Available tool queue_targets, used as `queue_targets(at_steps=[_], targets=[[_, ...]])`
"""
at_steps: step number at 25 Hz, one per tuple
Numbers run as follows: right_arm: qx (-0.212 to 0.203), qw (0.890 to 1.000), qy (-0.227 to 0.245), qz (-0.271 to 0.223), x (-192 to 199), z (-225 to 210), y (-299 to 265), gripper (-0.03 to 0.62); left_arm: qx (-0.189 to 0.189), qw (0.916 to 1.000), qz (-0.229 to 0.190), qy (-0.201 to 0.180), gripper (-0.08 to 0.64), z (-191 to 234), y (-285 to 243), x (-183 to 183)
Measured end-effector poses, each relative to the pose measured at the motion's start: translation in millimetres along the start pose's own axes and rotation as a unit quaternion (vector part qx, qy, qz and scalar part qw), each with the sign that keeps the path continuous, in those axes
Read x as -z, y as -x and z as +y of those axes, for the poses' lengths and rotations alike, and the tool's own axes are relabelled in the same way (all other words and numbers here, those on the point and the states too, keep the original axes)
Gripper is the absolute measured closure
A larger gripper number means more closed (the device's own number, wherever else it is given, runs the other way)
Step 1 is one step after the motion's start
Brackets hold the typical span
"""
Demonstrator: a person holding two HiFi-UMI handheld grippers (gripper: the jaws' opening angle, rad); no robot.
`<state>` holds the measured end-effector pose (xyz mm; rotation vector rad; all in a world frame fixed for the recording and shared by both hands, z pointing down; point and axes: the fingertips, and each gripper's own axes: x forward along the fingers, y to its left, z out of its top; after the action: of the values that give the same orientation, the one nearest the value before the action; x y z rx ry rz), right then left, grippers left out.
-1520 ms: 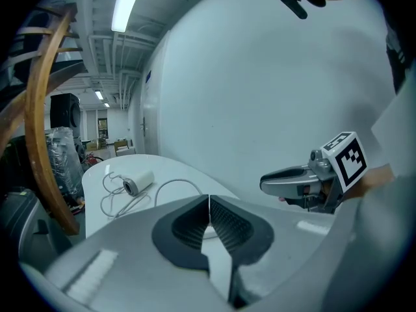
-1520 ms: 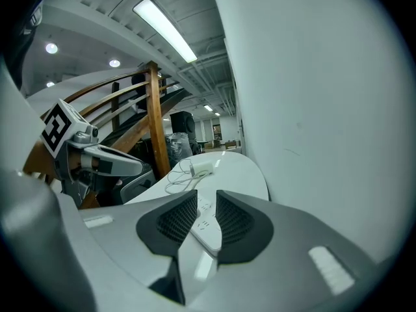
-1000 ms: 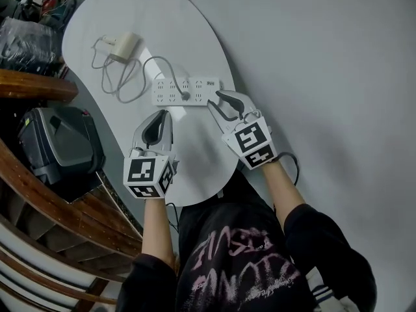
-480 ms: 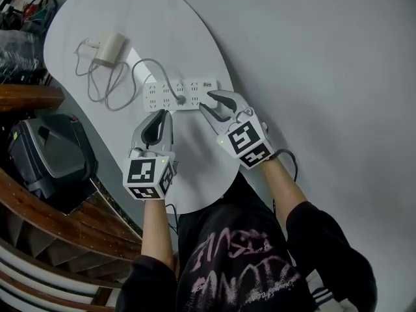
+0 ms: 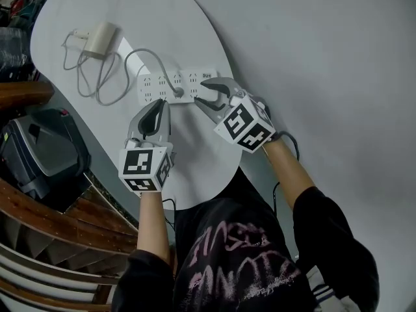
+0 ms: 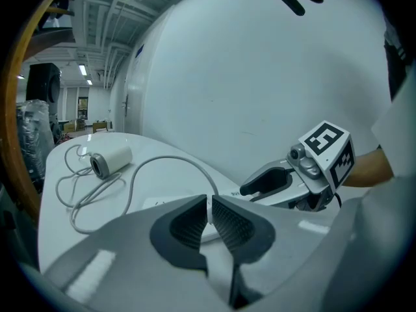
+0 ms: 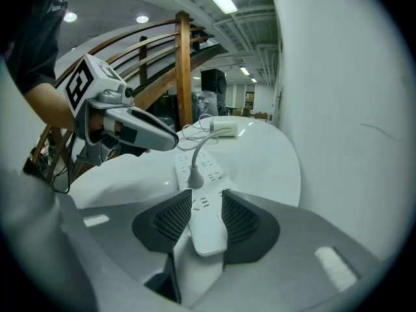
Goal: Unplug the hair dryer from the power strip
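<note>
White rounded bench (image 5: 143, 18) on a pale grey floor, with a wooden railing (image 7: 184, 77) and a black case (image 5: 42, 151) off its edge at 9 o'clock in the head view. The power strip (image 5: 177, 86) lies flat across the middle of the bench. One grey plug (image 5: 177, 93) is still seated in a socket near the strip's centre. Its cable (image 5: 146, 56) arcs away toward 10 o'clock and runs into loose loops beside the hair dryer (image 5: 99, 39). The dryer lies on its side, well apart from the strip. The right claw (image 5: 201, 91) is at the strip's 3 o'clock end. Its jaws have just been opening and now stand spread, one on each long edge, with the end of the strip between the pads. The pads sit just beside the casing; contact cannot be confirmed. The left claw (image 5: 159, 104) is at 6 o'clock of the strip, just short of its near edge and in line with the plug. Its jaws are drawn together to a sliver of a gap and nothing is pinched. Both claws point down at a slant toward the strip.
</note>
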<state>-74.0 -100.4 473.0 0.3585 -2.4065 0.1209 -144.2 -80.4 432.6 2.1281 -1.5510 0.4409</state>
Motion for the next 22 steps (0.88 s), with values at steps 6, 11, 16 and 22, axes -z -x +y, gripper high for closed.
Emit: queue_targets(at_steps=[6, 11, 16, 22], targets=[[-0.023, 0.998, 0.047, 0.022, -4, -3, -11, 0.436, 0.004, 0.9999, 0.007, -0.008, 0.548, 2, -8, 5], [-0.045, 0.997, 0.056, 0.032, -5, -2, -19, 0.430, 0.013, 0.9998, 0.010, -0.013, 0.548, -1, -15, 6], [-0.065, 0.995, 0.070, 0.042, -4, 1, -24, 0.426, 0.021, 0.9994, 0.021, -0.014, 0.546, -3, -21, 9], [-0.083, 0.992, 0.085, 0.049, -5, 1, -28, 0.425, 0.030, 0.9989, 0.029, -0.021, 0.541, -6, -27, 12]])
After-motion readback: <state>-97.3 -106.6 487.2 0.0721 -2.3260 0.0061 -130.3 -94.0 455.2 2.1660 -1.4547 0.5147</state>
